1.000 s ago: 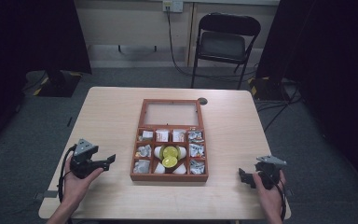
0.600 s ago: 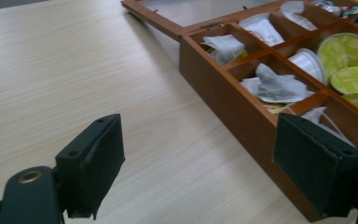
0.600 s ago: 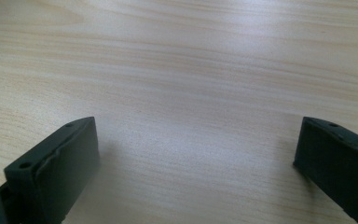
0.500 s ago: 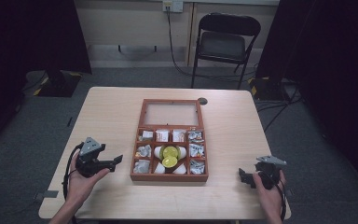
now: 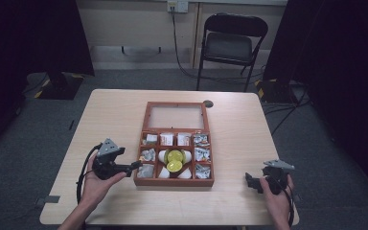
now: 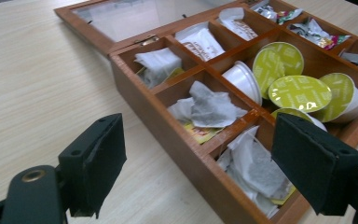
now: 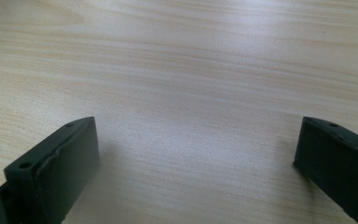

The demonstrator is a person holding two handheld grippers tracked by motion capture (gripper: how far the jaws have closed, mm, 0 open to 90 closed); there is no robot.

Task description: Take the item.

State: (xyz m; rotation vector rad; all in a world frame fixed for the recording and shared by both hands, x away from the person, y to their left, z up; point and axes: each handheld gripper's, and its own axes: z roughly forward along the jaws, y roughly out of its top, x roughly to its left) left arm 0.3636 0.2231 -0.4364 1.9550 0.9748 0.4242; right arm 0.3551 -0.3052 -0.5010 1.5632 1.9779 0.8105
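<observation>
Tongs spread at the rim of an open tea box

Left tongs (image 6: 196,172) gaped wide at the wooden box (image 5: 174,182), at 9 o'clock of it, over the near-corner teabags (image 6: 256,172); right tongs (image 5: 252,182) sat spread, holding nothing, on the bare surface (image 7: 191,70) well off at 3 o'clock. Teabags looked light, limp and tearable, best pinched at a paper corner; the capsules (image 6: 300,91) seemed stiff and slick

left tool (image 5: 136,166): jaws wide apart, level | right tool (image 5: 249,180): jaws wide apart, low
</observation>
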